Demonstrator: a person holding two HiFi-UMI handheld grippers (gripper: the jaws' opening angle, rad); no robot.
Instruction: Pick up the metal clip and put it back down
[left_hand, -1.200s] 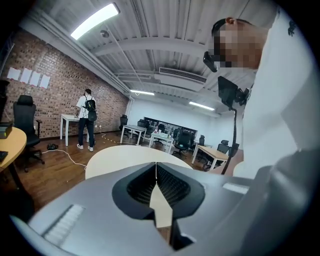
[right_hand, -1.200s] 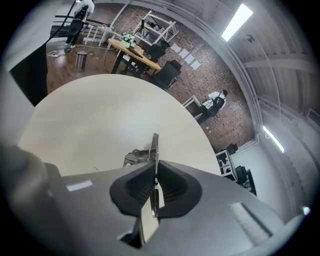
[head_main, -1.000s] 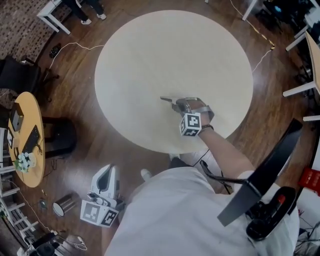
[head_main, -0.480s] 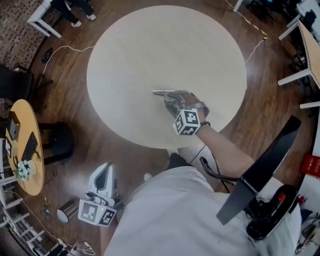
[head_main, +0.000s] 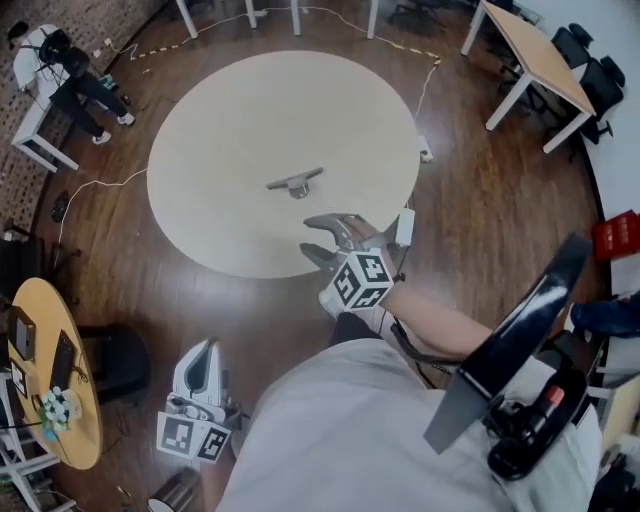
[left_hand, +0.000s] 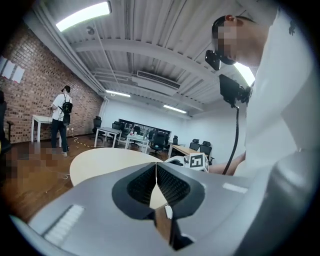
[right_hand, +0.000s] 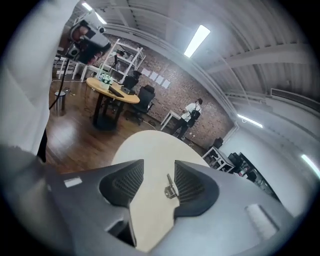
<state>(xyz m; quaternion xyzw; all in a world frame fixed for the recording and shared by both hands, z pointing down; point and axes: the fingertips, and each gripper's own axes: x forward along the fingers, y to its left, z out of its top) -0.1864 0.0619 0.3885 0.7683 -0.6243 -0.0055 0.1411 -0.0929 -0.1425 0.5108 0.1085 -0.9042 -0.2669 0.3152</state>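
The metal clip (head_main: 295, 183) lies alone on the round pale table (head_main: 220, 120), a little toward its near side. My right gripper (head_main: 306, 234) hovers at the table's near edge, open and empty, a short way back from the clip. In the right gripper view the clip (right_hand: 170, 189) shows on the tabletop beyond the spread jaws of the right gripper (right_hand: 159, 182), touching neither pad. My left gripper (head_main: 204, 350) hangs low over the floor at the person's left side, away from the table. In its own view the left gripper (left_hand: 156, 175) is shut on nothing.
A wooden floor surrounds the table. A small orange round table (head_main: 50, 370) and a black chair (head_main: 115, 360) stand at the left. A person (head_main: 60, 60) is at a white desk in the far left, and more desks (head_main: 530, 50) are at the far right. Cables run across the floor.
The right gripper was shut at the clip on the table; it has since opened and drawn back toward the near edge, leaving the clip lying there. The left gripper has stayed low.
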